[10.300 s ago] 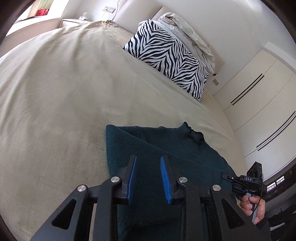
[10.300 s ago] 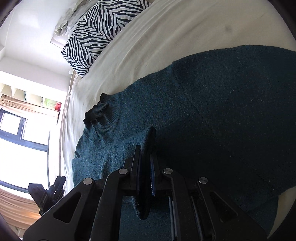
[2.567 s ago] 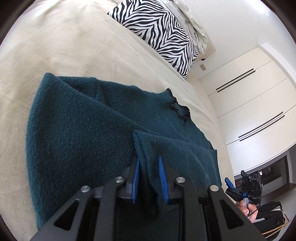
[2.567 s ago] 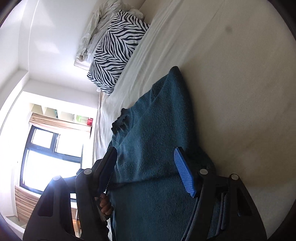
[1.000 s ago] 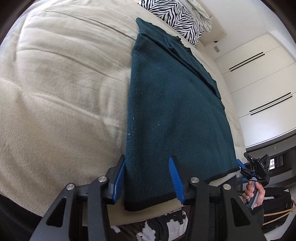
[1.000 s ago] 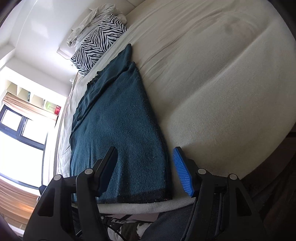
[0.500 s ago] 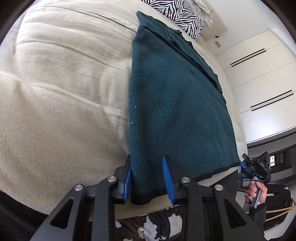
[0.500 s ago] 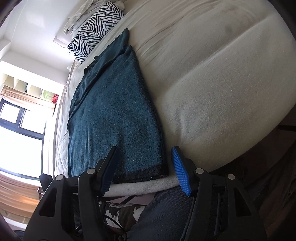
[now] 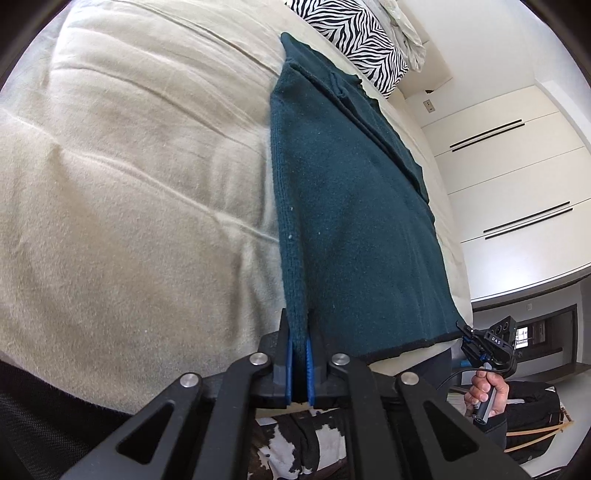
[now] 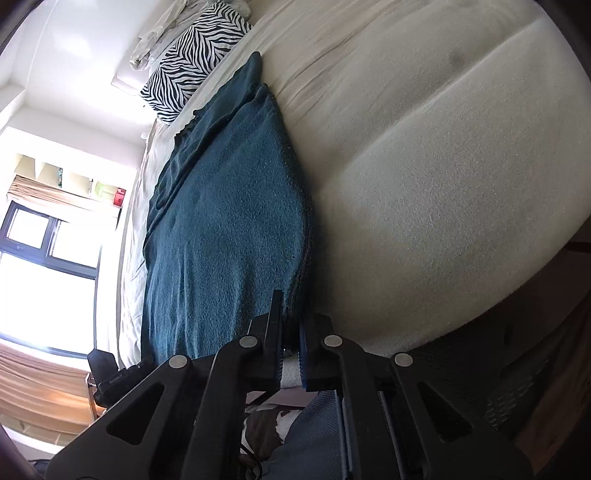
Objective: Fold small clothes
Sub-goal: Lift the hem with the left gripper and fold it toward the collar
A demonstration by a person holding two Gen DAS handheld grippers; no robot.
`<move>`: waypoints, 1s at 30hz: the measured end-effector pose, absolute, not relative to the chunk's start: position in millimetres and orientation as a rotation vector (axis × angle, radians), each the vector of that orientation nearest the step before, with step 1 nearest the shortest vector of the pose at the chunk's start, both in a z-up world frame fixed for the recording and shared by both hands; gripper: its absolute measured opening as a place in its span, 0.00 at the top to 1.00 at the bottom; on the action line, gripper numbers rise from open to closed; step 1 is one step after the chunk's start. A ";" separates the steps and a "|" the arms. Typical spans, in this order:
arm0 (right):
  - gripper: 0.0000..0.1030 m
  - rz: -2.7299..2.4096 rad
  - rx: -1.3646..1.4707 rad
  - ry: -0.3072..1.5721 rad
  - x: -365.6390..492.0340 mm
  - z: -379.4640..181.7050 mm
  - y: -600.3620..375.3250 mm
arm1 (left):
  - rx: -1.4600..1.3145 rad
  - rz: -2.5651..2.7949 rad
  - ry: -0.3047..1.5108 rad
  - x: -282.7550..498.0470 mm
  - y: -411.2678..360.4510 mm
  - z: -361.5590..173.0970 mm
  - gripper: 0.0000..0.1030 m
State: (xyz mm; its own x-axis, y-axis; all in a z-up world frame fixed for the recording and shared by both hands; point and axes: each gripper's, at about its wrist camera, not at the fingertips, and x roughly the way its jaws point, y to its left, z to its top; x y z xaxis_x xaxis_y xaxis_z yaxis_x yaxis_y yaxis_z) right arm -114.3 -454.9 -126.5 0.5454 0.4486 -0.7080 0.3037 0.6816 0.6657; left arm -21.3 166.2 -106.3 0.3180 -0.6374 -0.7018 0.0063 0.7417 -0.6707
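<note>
A dark teal knitted sweater [image 9: 351, 206] lies lengthwise on the beige bed [image 9: 129, 184], sleeves folded in, collar toward the far pillow. My left gripper [image 9: 300, 332] is shut on the sweater's near left hem corner. In the right wrist view the sweater [image 10: 221, 221] runs away from me, and my right gripper [image 10: 291, 332] is shut on its near right hem corner. The right gripper also shows in the left wrist view [image 9: 487, 343], at the hem's far corner, held by a hand.
A zebra-striped pillow [image 9: 354, 37] and a crumpled white sheet [image 9: 402, 33] lie at the head of the bed. White wardrobe doors [image 9: 517, 177] stand to the right. A window [image 10: 48, 258] is beyond the bed. The bed's near edge is just under both grippers.
Both grippers have closed on the sweater's bottom hem corners; half a second ago their jaws were open around them. Earlier the sleeves were folded inward.
</note>
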 end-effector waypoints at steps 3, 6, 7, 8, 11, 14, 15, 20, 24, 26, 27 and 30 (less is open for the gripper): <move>0.95 0.129 0.879 0.978 -110.7 -114.1 -455.8 | -0.699 -0.502 1.136 -21.1 172.1 -92.4 0.94; 0.95 0.169 0.914 0.927 -107.0 -100.0 -458.4 | -0.743 -0.528 1.089 -17.0 175.3 -76.3 0.94; 0.95 0.179 0.918 0.910 -105.5 -94.8 -458.1 | -0.755 -0.538 1.074 -15.3 175.6 -71.8 0.94; 0.95 0.188 0.920 0.894 -103.8 -89.6 -458.0 | -0.770 -0.548 1.058 -13.5 175.6 -67.5 0.94; 0.95 0.212 0.948 0.845 -96.9 -78.2 -460.5 | -0.809 -0.576 1.023 -6.5 174.7 -57.6 0.94; 0.95 0.211 0.943 0.826 -82.7 -69.3 -461.8 | -0.834 -0.590 0.991 3.1 174.1 -49.4 0.94; 0.95 0.217 0.946 0.819 -77.2 -67.1 -461.6 | -0.850 -0.593 0.982 6.7 175.1 -48.2 0.94; 0.95 0.239 0.939 0.776 -45.6 -53.6 -458.5 | -0.907 -0.587 0.950 33.9 180.2 -43.3 0.94; 0.95 0.229 0.948 0.748 -13.9 -46.3 -464.2 | -0.934 -0.585 0.918 57.5 186.5 -36.6 0.94; 0.95 0.222 0.944 0.730 4.0 -40.8 -467.7 | -0.937 -0.582 0.897 71.5 188.7 -31.4 0.94; 0.95 0.219 0.945 0.719 12.9 -38.3 -469.5 | -0.937 -0.581 0.889 79.7 188.6 -29.2 0.94; 0.95 0.206 0.940 0.696 44.2 -31.4 -473.7 | -0.949 -0.579 0.874 109.0 186.4 -26.1 0.94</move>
